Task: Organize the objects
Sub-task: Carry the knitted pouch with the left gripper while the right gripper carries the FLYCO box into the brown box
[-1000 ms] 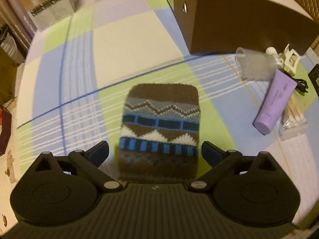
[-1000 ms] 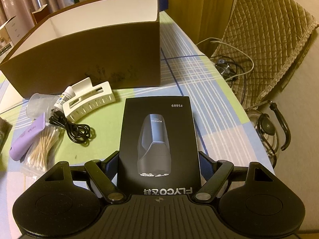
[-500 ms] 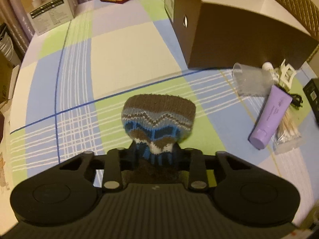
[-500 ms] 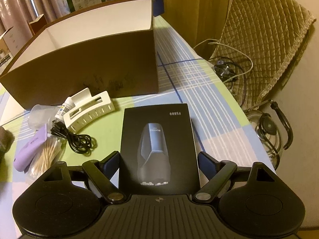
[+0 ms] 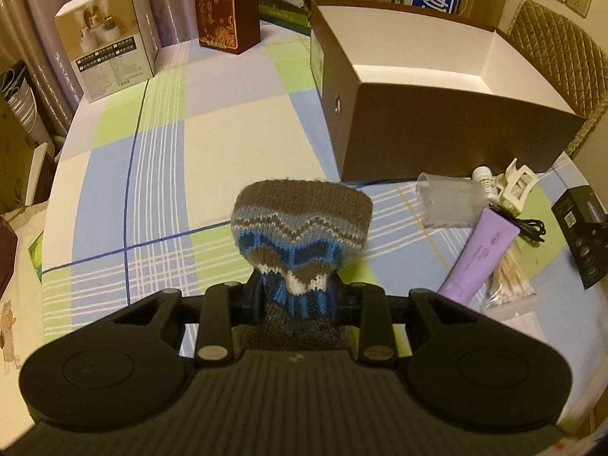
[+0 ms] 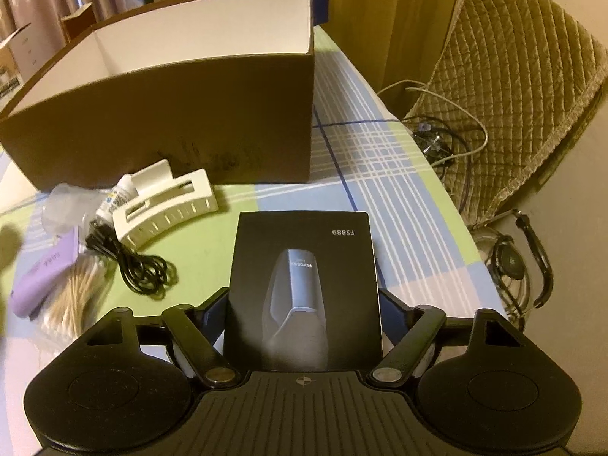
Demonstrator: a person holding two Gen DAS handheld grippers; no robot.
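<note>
My left gripper is shut on a brown and blue patterned knitted pouch, pinched at its middle and held above the checked tablecloth. My right gripper is shut on a black shaver box marked FS889, lifted slightly off the table; the box also shows at the right edge of the left wrist view. An open brown cardboard box with a white inside stands behind, also in the right wrist view.
Near the brown box lie a clear plastic cup, purple tube, cotton swab bag, white hair claw, black cable and small bottle. Cartons stand at the table's back. A quilted chair is right.
The left gripper closed on the knitted pouch and lifted it off the cloth. The right gripper closed on the black shaver box and raised it a little.
</note>
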